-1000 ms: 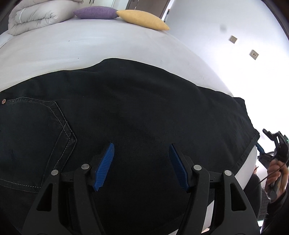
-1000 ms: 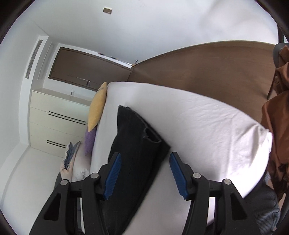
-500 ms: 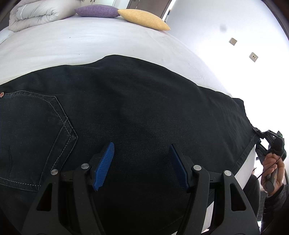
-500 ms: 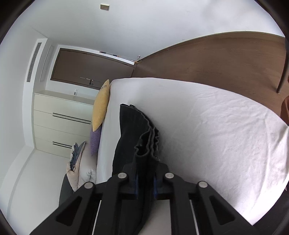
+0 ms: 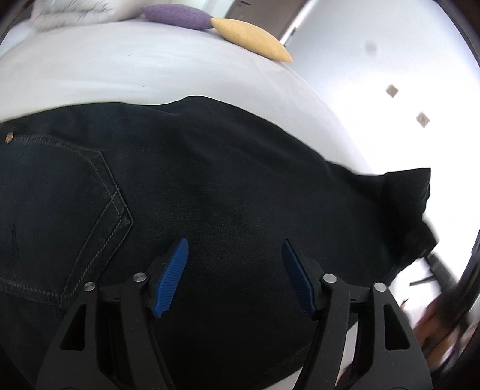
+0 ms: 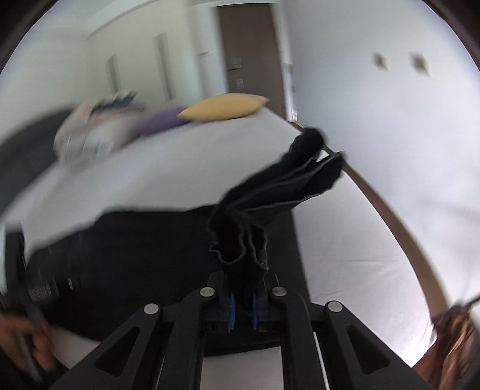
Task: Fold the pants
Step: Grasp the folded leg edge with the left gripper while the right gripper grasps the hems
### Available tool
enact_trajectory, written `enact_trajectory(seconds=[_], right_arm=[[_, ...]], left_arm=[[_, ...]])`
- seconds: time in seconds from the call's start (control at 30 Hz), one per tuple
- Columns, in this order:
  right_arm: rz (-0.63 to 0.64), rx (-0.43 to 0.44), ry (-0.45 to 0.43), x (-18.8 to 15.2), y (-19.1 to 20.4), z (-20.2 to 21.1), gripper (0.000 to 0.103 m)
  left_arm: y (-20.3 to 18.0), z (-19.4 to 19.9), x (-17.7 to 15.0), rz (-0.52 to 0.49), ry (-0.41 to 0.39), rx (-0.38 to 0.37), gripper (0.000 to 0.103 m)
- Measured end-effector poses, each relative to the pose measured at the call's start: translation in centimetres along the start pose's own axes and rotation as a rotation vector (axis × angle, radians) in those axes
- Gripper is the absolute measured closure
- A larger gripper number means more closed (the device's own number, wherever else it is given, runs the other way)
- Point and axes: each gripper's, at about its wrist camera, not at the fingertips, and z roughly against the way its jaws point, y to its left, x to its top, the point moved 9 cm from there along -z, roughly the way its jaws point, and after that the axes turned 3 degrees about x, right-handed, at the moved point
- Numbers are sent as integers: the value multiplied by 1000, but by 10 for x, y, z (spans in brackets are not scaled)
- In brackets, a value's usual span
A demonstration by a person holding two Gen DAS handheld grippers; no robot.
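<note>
one pant hem (image 6: pixel 246 240) now lifted off bed (image 6: pixel 345 240), right hand-held gripper (image 6: pixel 242 309) clamped

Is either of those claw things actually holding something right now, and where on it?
Yes: the right gripper pinches the black pants at the bunched leg-cuff end. The left gripper is open, holding nothing.

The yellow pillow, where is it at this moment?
The yellow pillow lies at the far end of the bed, right of the purple pillow, beyond the pants.
</note>
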Motion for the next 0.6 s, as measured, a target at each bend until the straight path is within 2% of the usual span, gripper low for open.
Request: enact_trajectory(seconds=[0.07, 0.13, 0.2, 0.5, 0.6], right_arm=[[141, -57, 40, -12, 27, -14, 94], [275, -132, 86, -28, 43, -31, 94], [349, -172, 92, -37, 49, -39, 93], [360, -188, 41, -28, 51, -37, 93], [362, -184, 18, -24, 57, -34, 93]], left_arm=[[-1, 3, 3, 43, -1, -29, 23], [-5, 5, 4, 74, 6, -54, 18], [-11, 4, 5, 95, 22, -89, 15], [-78, -26, 16, 120, 147, -264, 15], [-94, -48, 23, 99, 205, -247, 15]])
